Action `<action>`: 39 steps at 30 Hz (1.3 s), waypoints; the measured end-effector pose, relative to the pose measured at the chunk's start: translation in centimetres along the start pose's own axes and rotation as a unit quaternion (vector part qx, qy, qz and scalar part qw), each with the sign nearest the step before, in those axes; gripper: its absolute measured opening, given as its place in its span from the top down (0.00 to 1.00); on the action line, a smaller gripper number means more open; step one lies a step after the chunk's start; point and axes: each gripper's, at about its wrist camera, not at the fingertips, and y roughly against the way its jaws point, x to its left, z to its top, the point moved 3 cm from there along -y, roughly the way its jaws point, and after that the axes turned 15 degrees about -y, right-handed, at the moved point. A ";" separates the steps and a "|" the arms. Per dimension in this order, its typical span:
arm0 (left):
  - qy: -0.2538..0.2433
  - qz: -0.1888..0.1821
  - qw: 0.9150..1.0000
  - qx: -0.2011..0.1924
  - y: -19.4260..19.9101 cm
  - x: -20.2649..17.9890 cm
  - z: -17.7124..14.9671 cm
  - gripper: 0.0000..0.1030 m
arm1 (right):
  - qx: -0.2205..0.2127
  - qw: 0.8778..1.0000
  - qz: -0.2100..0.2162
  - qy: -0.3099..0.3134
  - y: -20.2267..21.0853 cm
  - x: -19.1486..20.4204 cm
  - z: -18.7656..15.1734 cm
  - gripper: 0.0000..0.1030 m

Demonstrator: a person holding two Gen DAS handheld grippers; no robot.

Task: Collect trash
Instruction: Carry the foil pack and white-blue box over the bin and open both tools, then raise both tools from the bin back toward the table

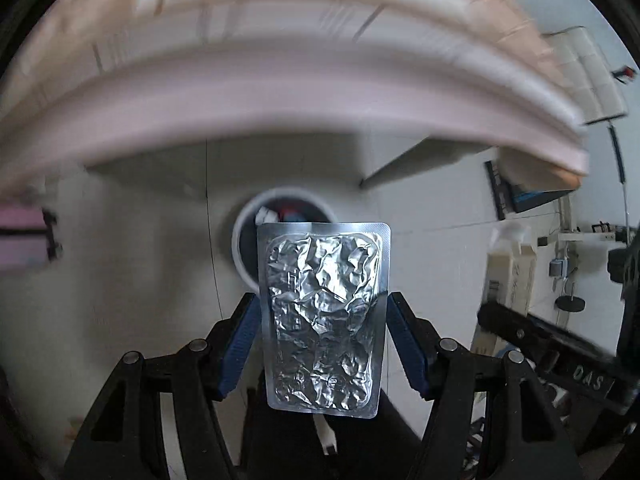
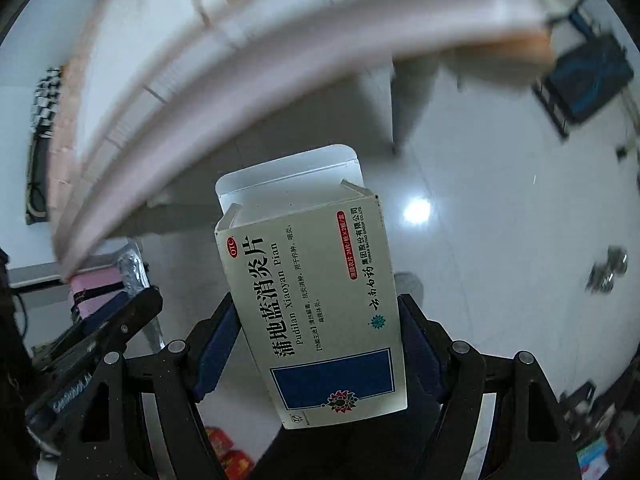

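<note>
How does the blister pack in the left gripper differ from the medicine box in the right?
The blister pack is a flat sheet of crinkled silver foil; the medicine box is a printed carton, white with a blue block. The blister pack looks used, its foil crumpled all over; the medicine box keeps its shape but its top flap stands open. The blister pack sits straight between the pads; the medicine box leans slightly. Both are gripped by their side edges above a pale floor.

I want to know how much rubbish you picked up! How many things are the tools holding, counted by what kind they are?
Foil pill sheets: 1, the silver pill sheet in the left tool
Cardboard boxes: 1, the medicine box with its flap open, in the right tool
Total: 2
</note>
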 end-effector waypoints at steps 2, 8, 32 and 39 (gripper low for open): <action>0.012 -0.006 1.000 0.011 -3.9 1.3 0.2 0.40 | 0.017 1.000 0.001 -0.008 -4.2 -0.9 0.1 0.24; 0.039 -0.042 0.996 0.064 -17.7 5.2 1.8 0.39 | 0.051 0.998 0.002 -0.022 -18.1 -2.3 1.9 0.24; 0.061 0.071 0.995 0.036 -21.1 10.1 -3.2 0.04 | 0.035 0.996 -0.046 0.061 -29.8 -1.0 3.9 0.00; 0.046 0.081 0.995 0.027 -16.2 8.5 -4.2 0.04 | 0.009 0.996 -0.056 0.073 -22.5 0.1 1.9 0.00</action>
